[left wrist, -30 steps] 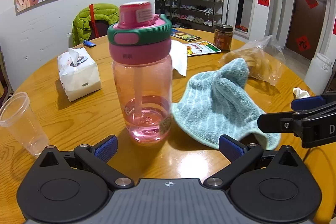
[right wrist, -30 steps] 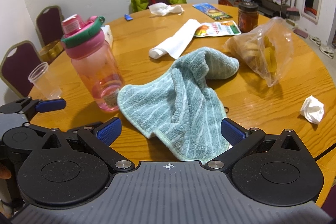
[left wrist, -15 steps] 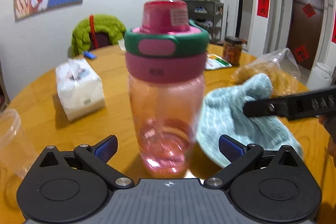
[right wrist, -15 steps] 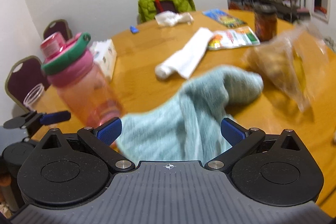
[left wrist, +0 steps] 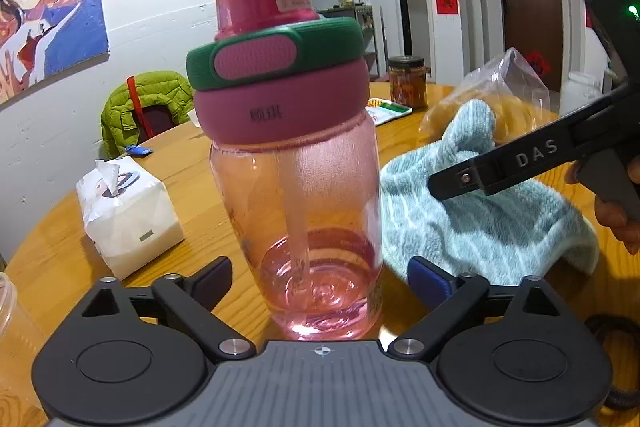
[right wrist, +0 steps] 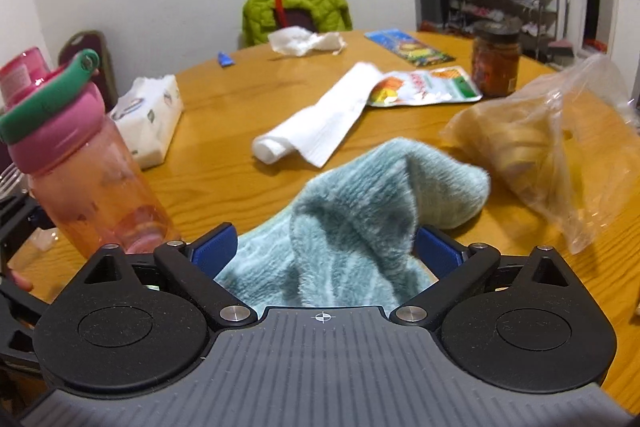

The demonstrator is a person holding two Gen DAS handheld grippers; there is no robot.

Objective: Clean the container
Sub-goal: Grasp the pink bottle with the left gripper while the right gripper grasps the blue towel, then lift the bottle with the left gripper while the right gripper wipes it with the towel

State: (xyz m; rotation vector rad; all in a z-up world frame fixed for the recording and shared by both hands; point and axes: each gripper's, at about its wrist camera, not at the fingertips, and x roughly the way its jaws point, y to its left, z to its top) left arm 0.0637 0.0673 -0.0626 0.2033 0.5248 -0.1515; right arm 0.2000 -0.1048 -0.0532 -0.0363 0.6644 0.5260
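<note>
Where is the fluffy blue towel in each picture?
Left wrist view: the blue towel lies on the table at right, just past the pink bottle, under the right claw's black finger.
Right wrist view: the towel is low in the middle, bunched between the right claw's open fingers.
Shared landmark: the jar with the dark lid, far across the table.

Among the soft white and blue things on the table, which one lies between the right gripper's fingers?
The light blue towel: it bunches up between the open right gripper. The white rolled cloth and tissue pack lie farther away.
</note>
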